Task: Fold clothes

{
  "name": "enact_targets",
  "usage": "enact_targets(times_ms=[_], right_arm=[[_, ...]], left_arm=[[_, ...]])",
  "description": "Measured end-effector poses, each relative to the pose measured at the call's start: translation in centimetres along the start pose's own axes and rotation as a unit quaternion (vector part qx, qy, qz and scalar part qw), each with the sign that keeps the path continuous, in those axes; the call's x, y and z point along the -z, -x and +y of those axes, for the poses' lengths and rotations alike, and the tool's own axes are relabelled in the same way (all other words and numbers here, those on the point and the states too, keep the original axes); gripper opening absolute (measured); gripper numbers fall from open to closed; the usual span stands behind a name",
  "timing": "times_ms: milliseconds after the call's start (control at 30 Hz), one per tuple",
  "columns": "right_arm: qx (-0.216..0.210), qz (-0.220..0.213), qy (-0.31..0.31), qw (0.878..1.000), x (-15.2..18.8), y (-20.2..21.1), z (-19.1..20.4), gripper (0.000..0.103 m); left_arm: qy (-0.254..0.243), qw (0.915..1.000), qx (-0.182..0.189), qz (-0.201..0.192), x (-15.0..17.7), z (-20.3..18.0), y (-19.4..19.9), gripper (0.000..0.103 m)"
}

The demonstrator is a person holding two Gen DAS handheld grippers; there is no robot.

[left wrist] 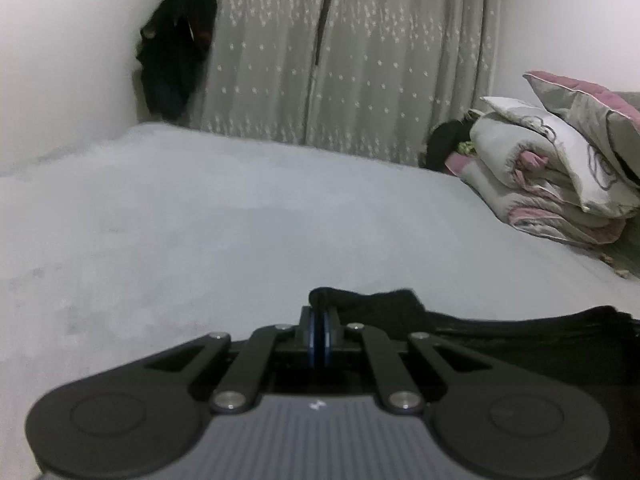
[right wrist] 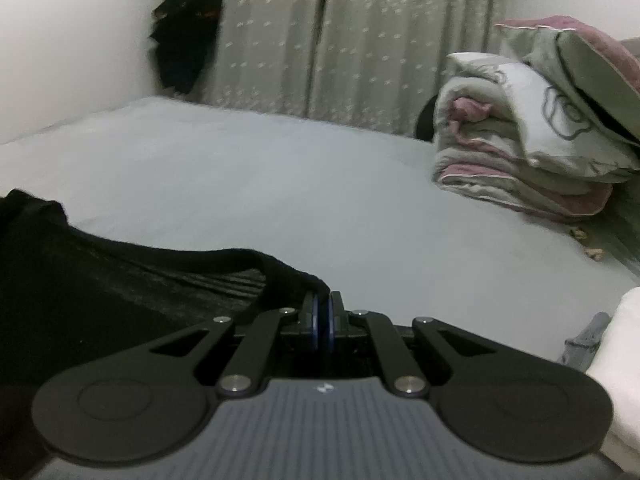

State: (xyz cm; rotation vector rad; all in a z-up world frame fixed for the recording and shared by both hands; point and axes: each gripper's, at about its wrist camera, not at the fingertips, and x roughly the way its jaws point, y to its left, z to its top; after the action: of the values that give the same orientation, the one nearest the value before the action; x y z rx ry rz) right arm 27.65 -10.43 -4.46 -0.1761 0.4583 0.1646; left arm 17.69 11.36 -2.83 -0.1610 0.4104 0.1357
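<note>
- Black garment [right wrist: 100, 280] at near edge of pale grey bed sheet [left wrist: 240, 208], stretched betw. the two grippers; long axis runs side to side, parallel to near bed edge.
- Left gripper [left wrist: 320, 312], fingers pressed together, pinching bunched corner of garment at its left end; fabric trails off to the right from there.
- Right gripper [right wrist: 323, 312], blue-edged pads [right wrist: 316, 328] nearly together, clamped on dark hemmed edge at garment's right end; cloth spreads to the left, sagging slightly in the middle, thin enough to show faint ribbed texture.
- Garment type unclear – no sleeves or collar visible, so can't tell which end is top.
- Folded quilts and pillow [left wrist: 560, 160], grey, white and pink, stacked at far right of bed, well apart from garment.
- Grey curtains [left wrist: 360, 52] w/ small white star pattern behind bed.
- Dark clothing [left wrist: 176, 48] hanging in far left corner by white wall.
- White fabric [right wrist: 616, 360], blurred, at right edge of right wrist view; can't tell what it is.
</note>
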Motion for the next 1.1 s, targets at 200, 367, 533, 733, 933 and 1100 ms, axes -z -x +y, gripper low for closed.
enact_targets(times_ms=[200,367,533,733,933,1100], right_arm=[[0.023,-0.004,0.001,1.000,-0.6,-2.5,-0.5,0.005],[0.025,0.019,0.012,0.999,-0.1,-4.3,0.0,0.005],[0.026,0.042,0.023,0.999,0.4,-6.0,0.4,0.005],[0.025,0.064,0.026,0.997,1.5,-7.7,0.8,0.006],[0.025,0.069,-0.009,0.997,1.1,-6.6,0.3,0.019],[0.028,0.070,-0.034,0.997,0.0,-4.9,-0.2,0.043]], left_arm=[[-0.023,0.9994,-0.017,-0.019,-0.6,-1.7,-2.3,0.004],[-0.037,0.9986,-0.037,-0.004,-0.4,-2.5,-4.9,0.004],[-0.047,0.9961,-0.053,0.053,0.7,-2.5,-7.5,0.004],[-0.056,0.9935,-0.061,0.079,0.8,-2.4,-7.8,0.006],[-0.055,0.9935,-0.067,0.074,0.3,-2.8,-7.1,0.055],[-0.074,0.9925,-0.066,0.072,-0.3,-3.0,-4.6,0.060]])
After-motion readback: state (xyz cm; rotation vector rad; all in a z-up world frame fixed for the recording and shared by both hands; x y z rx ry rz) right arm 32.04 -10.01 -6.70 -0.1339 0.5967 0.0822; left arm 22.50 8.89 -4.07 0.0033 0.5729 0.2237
